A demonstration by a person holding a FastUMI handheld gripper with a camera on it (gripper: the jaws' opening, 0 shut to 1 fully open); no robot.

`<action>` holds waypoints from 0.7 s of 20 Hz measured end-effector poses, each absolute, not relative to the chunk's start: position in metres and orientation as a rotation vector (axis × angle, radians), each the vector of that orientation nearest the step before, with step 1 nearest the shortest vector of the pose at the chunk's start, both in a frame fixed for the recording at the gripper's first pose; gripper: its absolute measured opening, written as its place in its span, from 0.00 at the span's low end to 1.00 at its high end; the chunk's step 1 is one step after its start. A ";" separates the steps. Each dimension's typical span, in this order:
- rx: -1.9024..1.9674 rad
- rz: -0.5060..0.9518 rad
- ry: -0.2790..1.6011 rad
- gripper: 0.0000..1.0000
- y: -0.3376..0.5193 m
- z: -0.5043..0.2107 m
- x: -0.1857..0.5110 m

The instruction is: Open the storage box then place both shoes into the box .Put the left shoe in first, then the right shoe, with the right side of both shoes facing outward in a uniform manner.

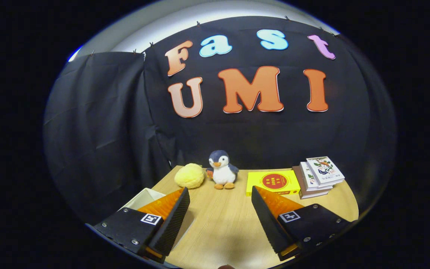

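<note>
A handheld gripper [220, 216] is held above a light wooden table [218, 228], its two fingers spread wide apart with bare tabletop between them and nothing in their hold. Behind and partly hidden by the left finger sits a pale, white-walled container [144, 197], probably the storage box; too little of it shows to tell whether it is open or closed, or whether anything lies inside. No shoe can be made out from here. Well beyond the fingers, along the back edge of the table against the dark cloth wall, stand a fluffy yellow ball [189, 175], a small plush penguin [222, 169] just beside it, a flat yellow book [273, 182], and a stack of books [317, 176] at the far right. As for risks, judged from this pose: the box lies off to the left side and mostly behind the finger, so a reach toward it could clip its wall and push it along the table instead of catching its lid. With the shoes out of sight, choosing left from right and keeping the right sides facing outward could easily go wrong. A wide sweep toward the back could also knock over the penguin or the books
</note>
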State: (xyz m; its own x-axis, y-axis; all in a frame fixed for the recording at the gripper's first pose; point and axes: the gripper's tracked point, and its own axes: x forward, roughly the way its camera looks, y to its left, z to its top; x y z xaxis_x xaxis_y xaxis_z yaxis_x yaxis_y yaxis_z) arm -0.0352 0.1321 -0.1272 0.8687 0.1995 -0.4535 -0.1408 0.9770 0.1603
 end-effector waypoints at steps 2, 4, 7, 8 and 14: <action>0.130 0.165 0.446 0.98 0.114 -0.122 -0.038; 0.131 0.149 0.408 0.99 0.097 -0.121 -0.041; 0.132 0.093 0.373 0.99 0.071 -0.124 -0.044; 0.133 0.084 0.349 0.98 0.064 -0.122 -0.045; 0.057 0.054 0.213 0.98 0.039 -0.106 -0.048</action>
